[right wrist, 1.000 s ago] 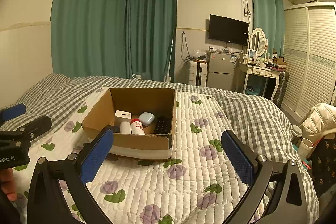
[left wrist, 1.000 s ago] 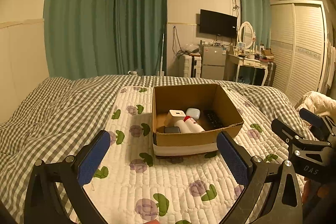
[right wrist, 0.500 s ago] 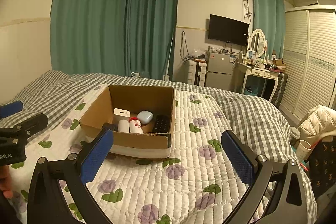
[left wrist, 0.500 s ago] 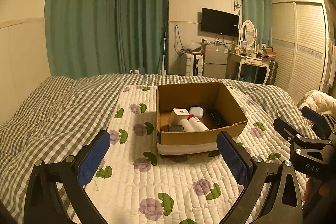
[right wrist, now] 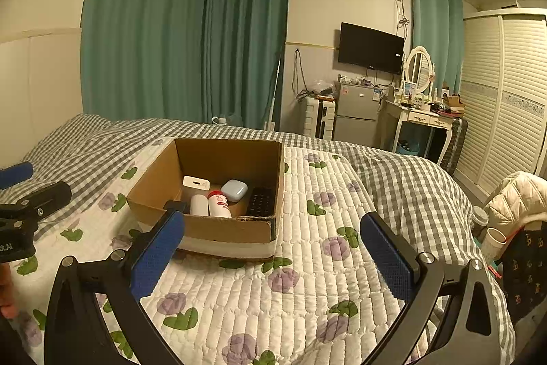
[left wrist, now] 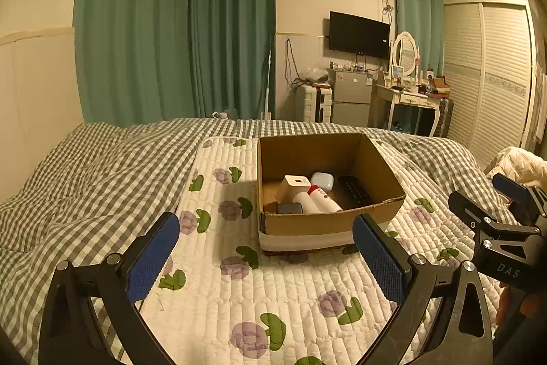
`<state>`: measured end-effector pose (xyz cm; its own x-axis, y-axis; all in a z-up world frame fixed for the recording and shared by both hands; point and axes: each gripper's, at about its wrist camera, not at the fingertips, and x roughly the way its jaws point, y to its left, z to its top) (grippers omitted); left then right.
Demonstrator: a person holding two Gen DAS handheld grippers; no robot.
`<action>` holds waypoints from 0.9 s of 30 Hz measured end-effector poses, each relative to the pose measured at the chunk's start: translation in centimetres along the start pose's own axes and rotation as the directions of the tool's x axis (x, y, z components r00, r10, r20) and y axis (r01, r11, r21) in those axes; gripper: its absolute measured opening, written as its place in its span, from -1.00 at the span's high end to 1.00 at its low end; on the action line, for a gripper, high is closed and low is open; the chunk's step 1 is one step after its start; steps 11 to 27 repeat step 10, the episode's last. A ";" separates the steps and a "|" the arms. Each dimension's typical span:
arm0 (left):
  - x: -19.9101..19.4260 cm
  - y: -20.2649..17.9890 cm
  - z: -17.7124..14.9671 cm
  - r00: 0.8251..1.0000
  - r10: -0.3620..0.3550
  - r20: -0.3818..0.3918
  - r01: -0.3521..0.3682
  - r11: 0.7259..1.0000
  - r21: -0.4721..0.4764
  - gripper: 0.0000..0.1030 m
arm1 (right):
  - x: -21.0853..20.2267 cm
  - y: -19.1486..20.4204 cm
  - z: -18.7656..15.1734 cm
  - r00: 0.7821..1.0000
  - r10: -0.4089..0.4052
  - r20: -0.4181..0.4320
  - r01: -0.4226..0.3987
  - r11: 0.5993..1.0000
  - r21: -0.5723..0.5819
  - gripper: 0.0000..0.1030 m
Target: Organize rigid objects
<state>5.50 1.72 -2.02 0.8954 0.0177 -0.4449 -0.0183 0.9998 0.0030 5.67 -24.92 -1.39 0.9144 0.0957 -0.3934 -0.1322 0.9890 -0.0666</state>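
Your left tongs point(left wrist: 265, 248) and right tongs point(right wrist: 273, 248) both gape wide and carry nothing above the bed's flowered quilt point(left wrist: 290, 293). The cardboard box point(left wrist: 307, 226) rests on it just ahead, containing a white charger point(left wrist: 295, 185), a red-capped bottle point(left wrist: 323, 199), a pale blue case point(left wrist: 322, 180) and a black remote point(left wrist: 355, 192). Green curtains point(left wrist: 177, 33) and a wall television point(left wrist: 359, 35) stand beyond.

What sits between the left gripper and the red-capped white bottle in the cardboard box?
The open cardboard box's near wall stands between the left gripper and the red-capped white bottle, which lies inside; from above, nothing visible blocks it.
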 end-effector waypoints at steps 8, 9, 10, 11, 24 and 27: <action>0.2 -0.1 -0.4 1.000 0.008 -0.011 -0.008 1.000 -0.001 -1.00 | 0.3 0.3 -0.3 1.000 0.000 -0.012 0.000 1.000 -0.005 -1.00; 0.3 -0.1 -0.5 1.000 0.006 -0.014 -0.006 1.000 -0.001 -1.00 | 0.3 0.3 -0.3 1.000 0.002 -0.013 -0.002 1.000 -0.005 -1.00; 0.3 -0.1 -0.5 1.000 0.005 -0.019 -0.005 1.000 -0.002 -1.00 | 0.4 0.4 -0.3 1.000 0.004 -0.013 -0.004 1.000 -0.006 -1.00; 0.3 -0.1 -0.5 1.000 0.005 -0.019 -0.005 1.000 -0.002 -1.00 | 0.4 0.4 -0.3 1.000 0.004 -0.013 -0.004 1.000 -0.006 -1.00; 0.3 -0.1 -0.5 1.000 0.005 -0.019 -0.005 1.000 -0.002 -1.00 | 0.4 0.4 -0.3 1.000 0.004 -0.013 -0.004 1.000 -0.006 -1.00; 0.3 -0.1 -0.5 1.000 0.005 -0.019 -0.005 1.000 -0.002 -1.00 | 0.4 0.4 -0.3 1.000 0.004 -0.013 -0.004 1.000 -0.006 -1.00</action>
